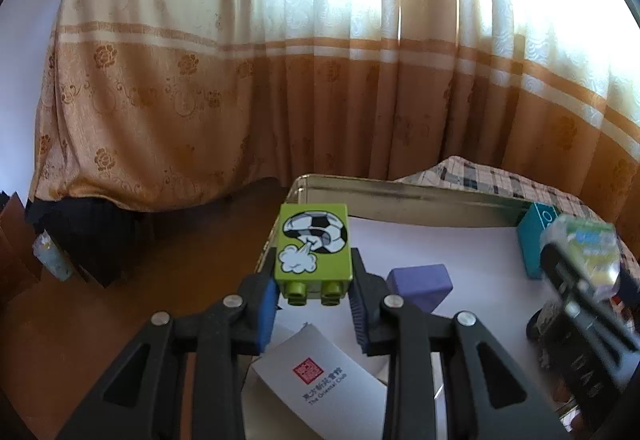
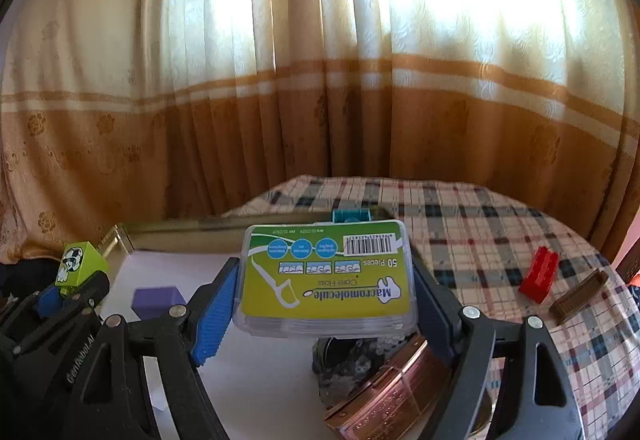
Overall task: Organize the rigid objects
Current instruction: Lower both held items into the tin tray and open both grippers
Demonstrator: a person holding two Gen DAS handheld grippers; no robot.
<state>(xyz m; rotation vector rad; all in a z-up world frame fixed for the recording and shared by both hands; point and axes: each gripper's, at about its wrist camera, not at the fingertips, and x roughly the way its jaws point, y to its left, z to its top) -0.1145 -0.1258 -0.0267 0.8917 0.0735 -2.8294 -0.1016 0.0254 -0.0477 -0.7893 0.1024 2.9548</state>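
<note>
Left tool (image 1: 314,300) clamping green brick (image 1: 314,248), right tool (image 2: 320,304) floss box (image 2: 326,276).

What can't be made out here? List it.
- Left wrist view: floss box in the right gripper is blurred, label unreadable.
- Right wrist view: dark object hidden beneath the floss box.
- Right wrist view: copper tin cut off by the lower edge.

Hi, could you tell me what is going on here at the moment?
A person is sorting small items into a metal tin on a plaid-covered table. The left gripper is clamped on a green toy brick, the right gripper on a floss pick box, both above the tin. A purple block and teal box already sit inside.
</note>
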